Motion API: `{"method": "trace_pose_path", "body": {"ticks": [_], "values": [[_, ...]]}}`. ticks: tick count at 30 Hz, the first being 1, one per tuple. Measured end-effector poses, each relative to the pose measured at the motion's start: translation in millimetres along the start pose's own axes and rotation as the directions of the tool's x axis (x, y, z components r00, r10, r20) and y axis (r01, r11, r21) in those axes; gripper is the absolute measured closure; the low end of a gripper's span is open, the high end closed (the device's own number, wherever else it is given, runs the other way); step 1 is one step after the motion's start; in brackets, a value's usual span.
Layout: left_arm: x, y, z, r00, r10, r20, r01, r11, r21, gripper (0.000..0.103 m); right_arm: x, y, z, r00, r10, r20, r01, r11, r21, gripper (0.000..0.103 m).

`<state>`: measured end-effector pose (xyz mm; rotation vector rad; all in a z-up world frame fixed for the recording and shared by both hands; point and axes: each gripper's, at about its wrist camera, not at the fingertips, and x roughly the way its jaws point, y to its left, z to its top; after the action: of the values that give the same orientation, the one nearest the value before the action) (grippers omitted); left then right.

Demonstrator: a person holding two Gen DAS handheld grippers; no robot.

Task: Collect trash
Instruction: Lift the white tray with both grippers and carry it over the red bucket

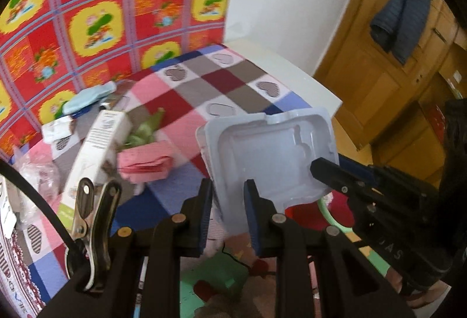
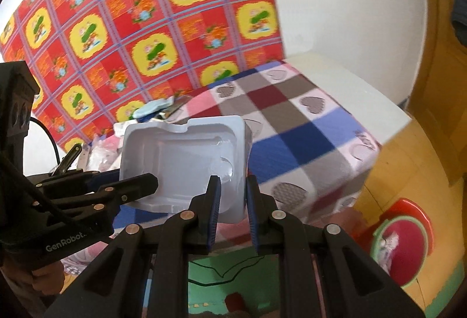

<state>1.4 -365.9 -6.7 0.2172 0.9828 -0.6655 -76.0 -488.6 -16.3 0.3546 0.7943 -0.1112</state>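
A white moulded plastic tray [image 1: 262,151] hangs in the air over the edge of the checked bed cover, held from both sides. My left gripper [image 1: 229,218] is shut on its near left edge, which stands between the blue pads. The right gripper [image 1: 321,169] reaches in from the right and clamps the tray's right edge. In the right wrist view the same tray [image 2: 181,163] has its lower right corner pinched by my right gripper [image 2: 233,213], while the left gripper [image 2: 146,182] grips its left side. A red bin with a green rim [image 2: 400,242] stands on the floor to the right.
On the checked cover [image 1: 227,84] lie a long white box [image 1: 96,148], folded pink paper [image 1: 146,163], a green wrapper [image 1: 143,134], a pale blue cloth [image 1: 87,97] and a clear bag [image 1: 35,172]. A wooden wardrobe [image 1: 379,90] with a hanging blue jacket [image 1: 402,14] stands at right.
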Motion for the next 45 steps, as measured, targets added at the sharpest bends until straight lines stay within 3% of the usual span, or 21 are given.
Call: {"method": "trace_pose_path", "body": {"ticks": [19,32,45], "values": [[60,-156,-3,0.99,-0.086,-0.108,0.102,0.983,0.155,0.081,-54,-143,-48,0.993,-0.115,-0.018,0.117,0.977,0.178,0.084],[126,-267,-17,0.964,-0.142,-0.226,0.205,0.936,0.286,0.081,-74,-246,-95,0.977,-0.201,-0.075,0.214,0.923,0.321,0.084],[203,-340,-47,0.932,-0.163,-0.324,0.283,0.884,0.372,0.081,-65,-331,-151,0.953,-0.258,-0.16,0.302,0.853,0.425,0.084]]}}
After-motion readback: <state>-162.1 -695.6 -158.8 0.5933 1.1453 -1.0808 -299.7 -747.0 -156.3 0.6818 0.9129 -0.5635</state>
